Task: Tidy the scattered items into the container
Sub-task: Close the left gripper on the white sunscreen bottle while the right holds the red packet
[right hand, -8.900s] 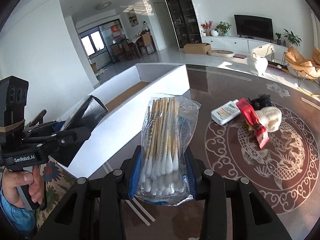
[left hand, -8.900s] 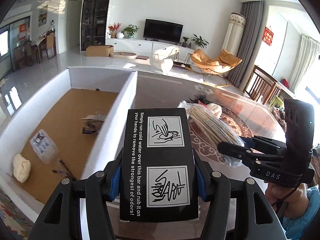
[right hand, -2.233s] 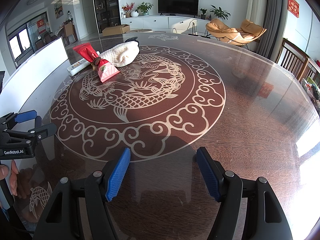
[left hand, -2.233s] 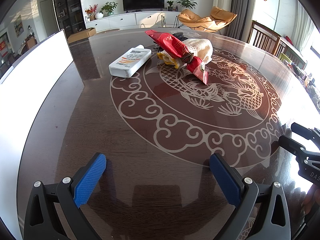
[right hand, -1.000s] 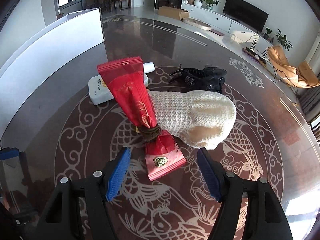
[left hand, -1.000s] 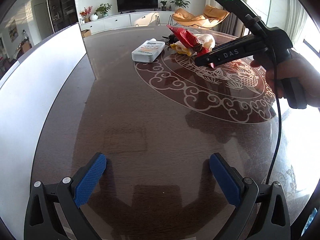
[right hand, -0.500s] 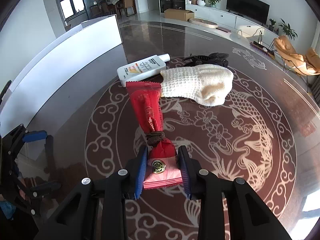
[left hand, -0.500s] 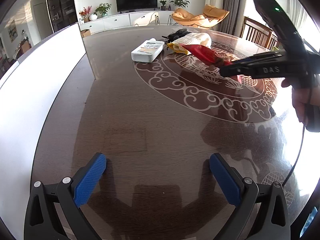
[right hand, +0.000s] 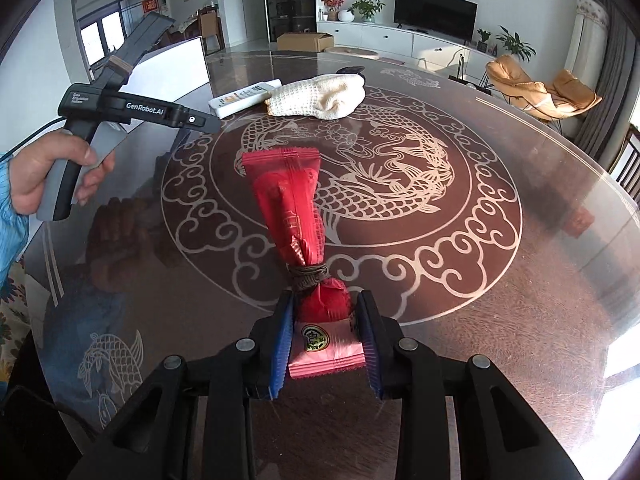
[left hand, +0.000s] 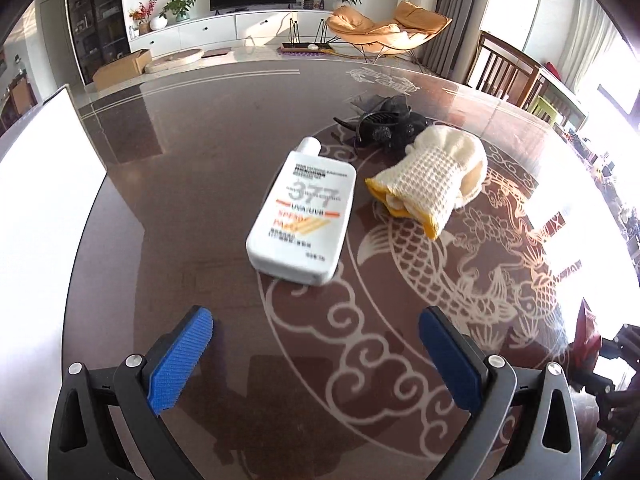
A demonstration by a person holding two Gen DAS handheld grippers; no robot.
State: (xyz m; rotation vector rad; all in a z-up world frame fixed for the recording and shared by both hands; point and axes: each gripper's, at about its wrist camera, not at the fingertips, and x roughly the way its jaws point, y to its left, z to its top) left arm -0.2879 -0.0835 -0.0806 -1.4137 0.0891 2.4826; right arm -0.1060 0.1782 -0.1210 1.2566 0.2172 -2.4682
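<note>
My right gripper is shut on the lower end of a red snack bag tied with a brown band, held above the table. My left gripper is open and empty, its blue pads just short of a white sunscreen bottle lying flat. Right of the bottle lies a cream knitted glove, with a black hair clip behind it. The bottle and glove also show far off in the right wrist view. The white container wall is at the left.
The dark round table has a dragon pattern and a glossy top. The left gripper's body and the hand holding it stand at the left in the right wrist view. Wooden chairs stand beyond the far right edge.
My right gripper has shut on the red snack bag and pulled it back from the pile. My left gripper, still open, has moved forward close to the sunscreen bottle.
</note>
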